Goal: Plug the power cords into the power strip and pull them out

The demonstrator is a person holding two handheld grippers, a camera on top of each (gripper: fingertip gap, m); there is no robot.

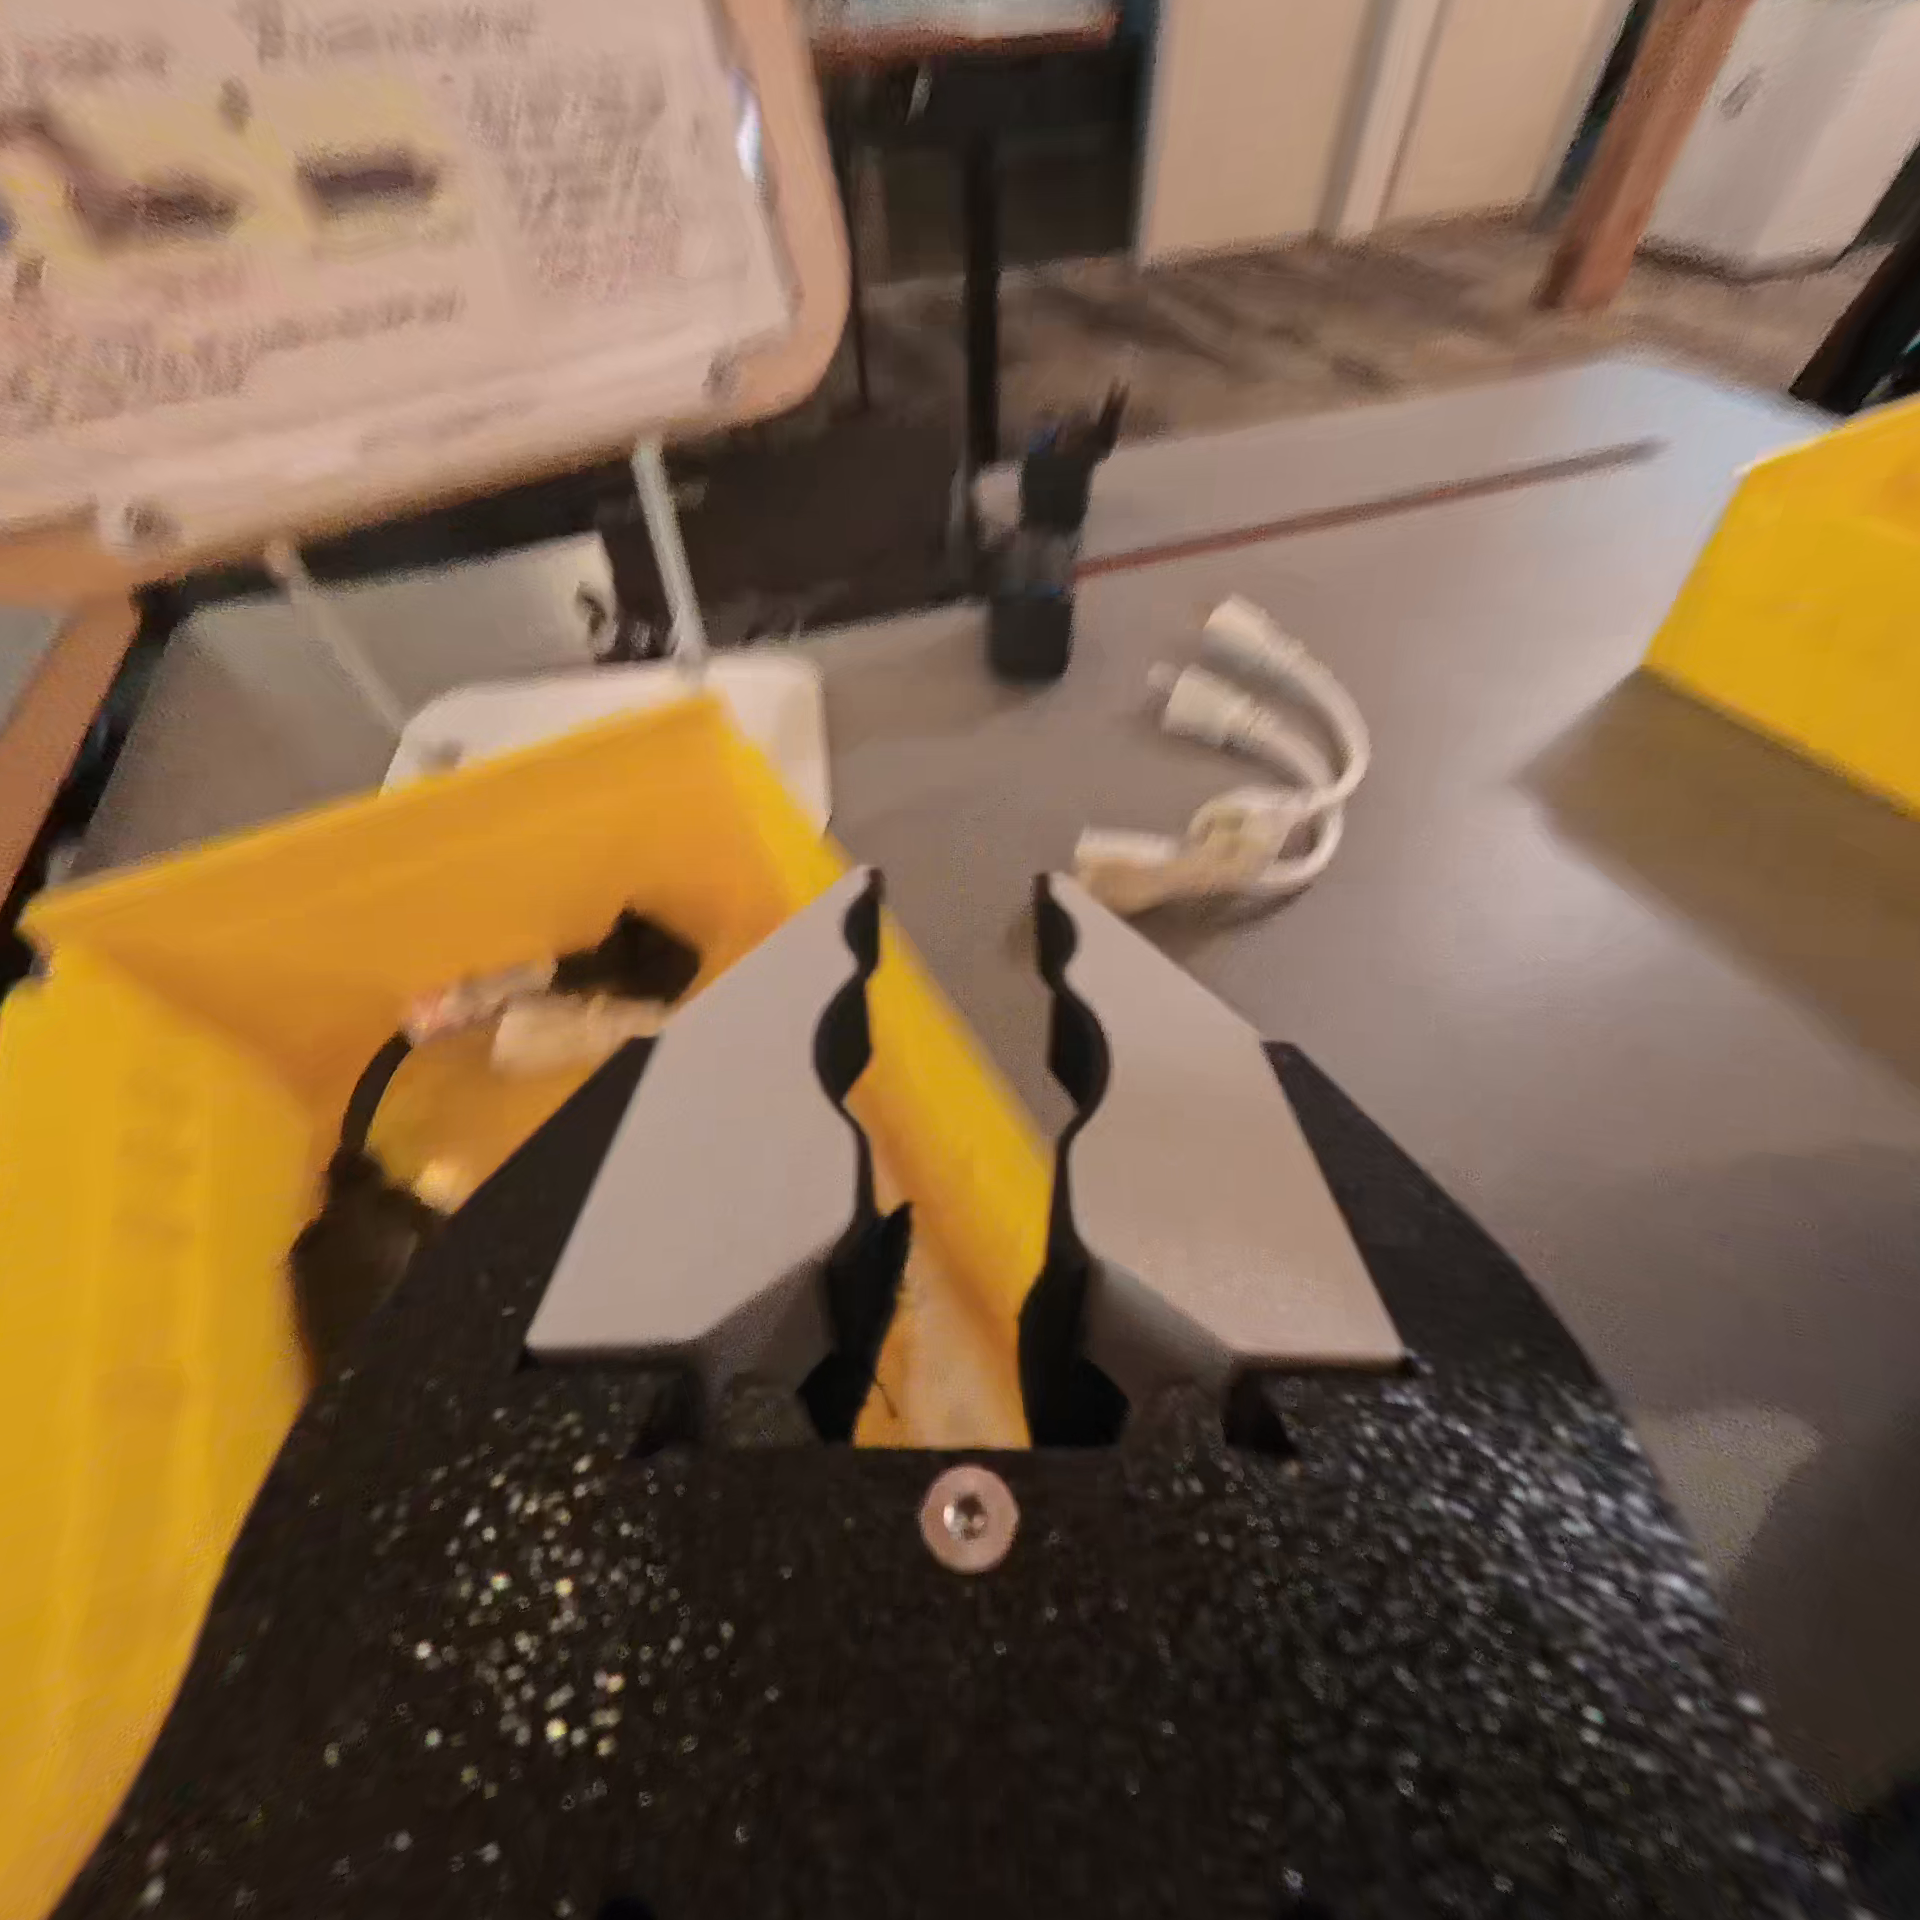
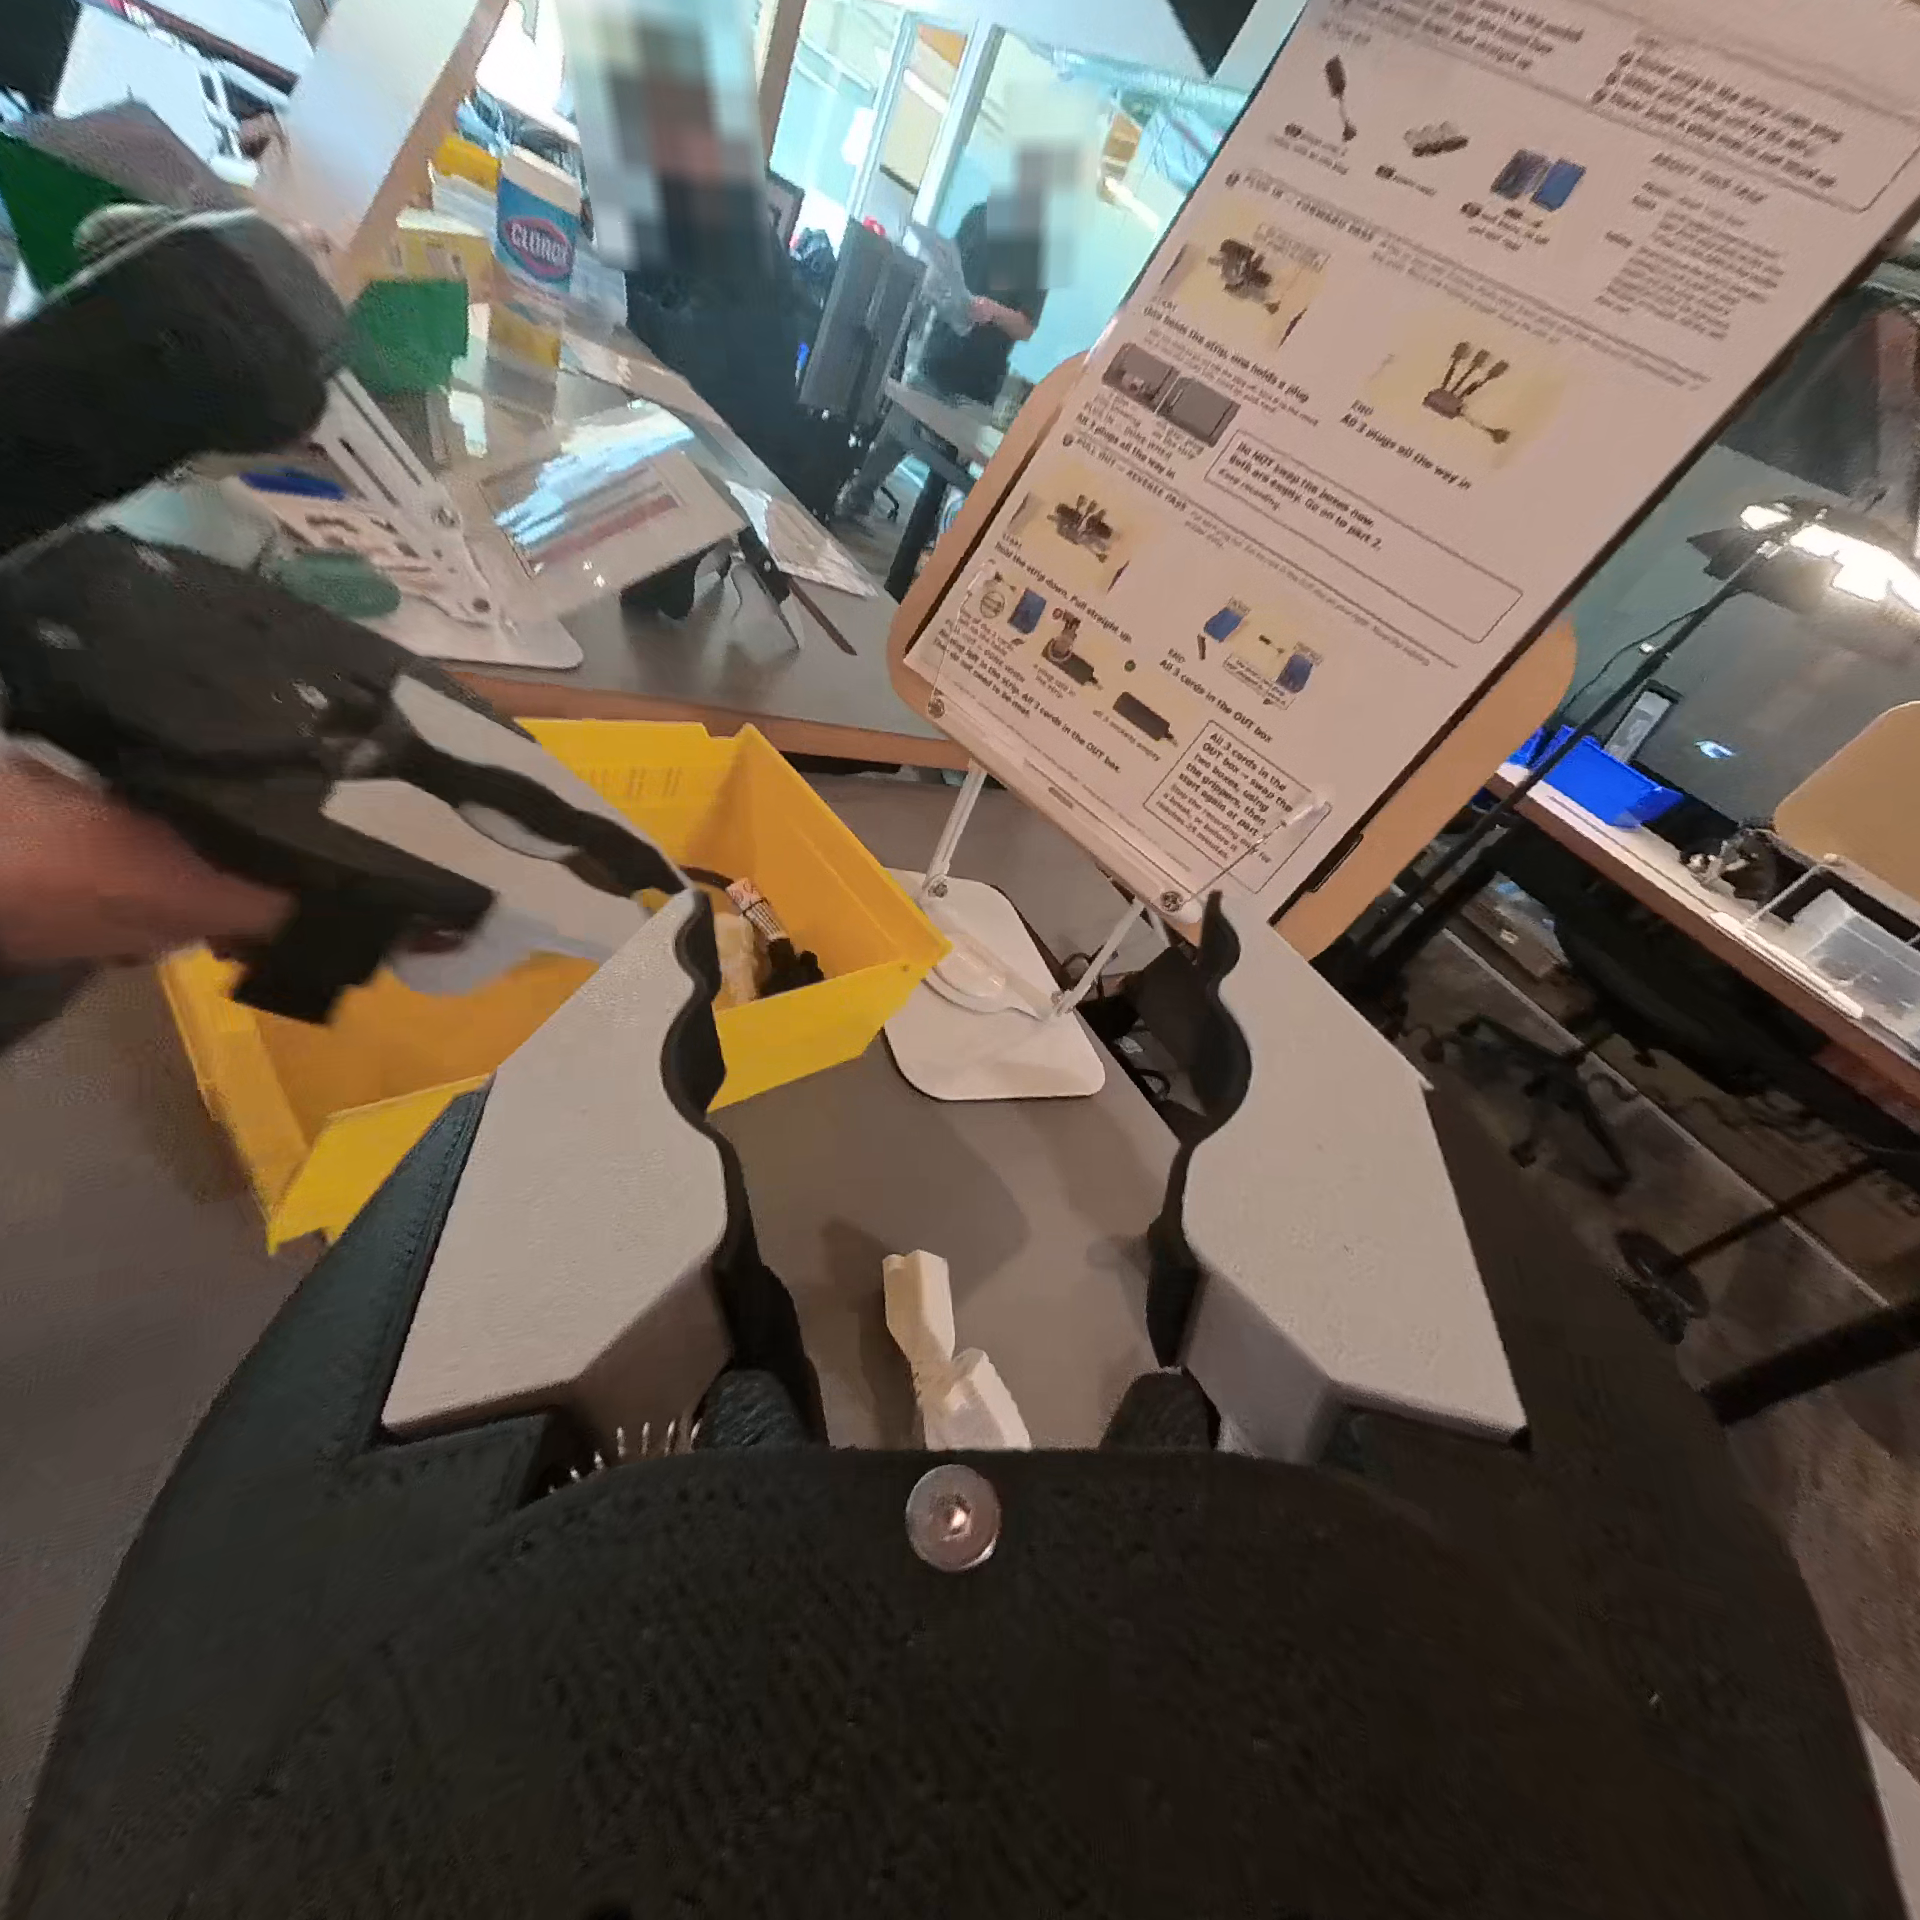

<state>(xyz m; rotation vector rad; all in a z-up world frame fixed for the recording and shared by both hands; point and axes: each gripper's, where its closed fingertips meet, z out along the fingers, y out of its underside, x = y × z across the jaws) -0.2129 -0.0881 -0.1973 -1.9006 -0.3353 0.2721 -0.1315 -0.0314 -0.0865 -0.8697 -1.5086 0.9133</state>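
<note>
2 empty, spread grippers over a grey table. The left gripper (image 1: pixel 958 904) hovers above an open yellow plastic bin (image 1: pixel 582 831) holding cords; the right gripper (image 2: pixel 956 935) hangs over white power cords (image 1: pixel 1236 769) lying loose. Likely fetching stage; next, close on a plug.

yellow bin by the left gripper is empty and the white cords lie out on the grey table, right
Not quite. The yellow bin is not empty: the left wrist view shows black and white cords lying in it. The rest holds: white cords lie out on the grey table, beyond the open left gripper.
</note>
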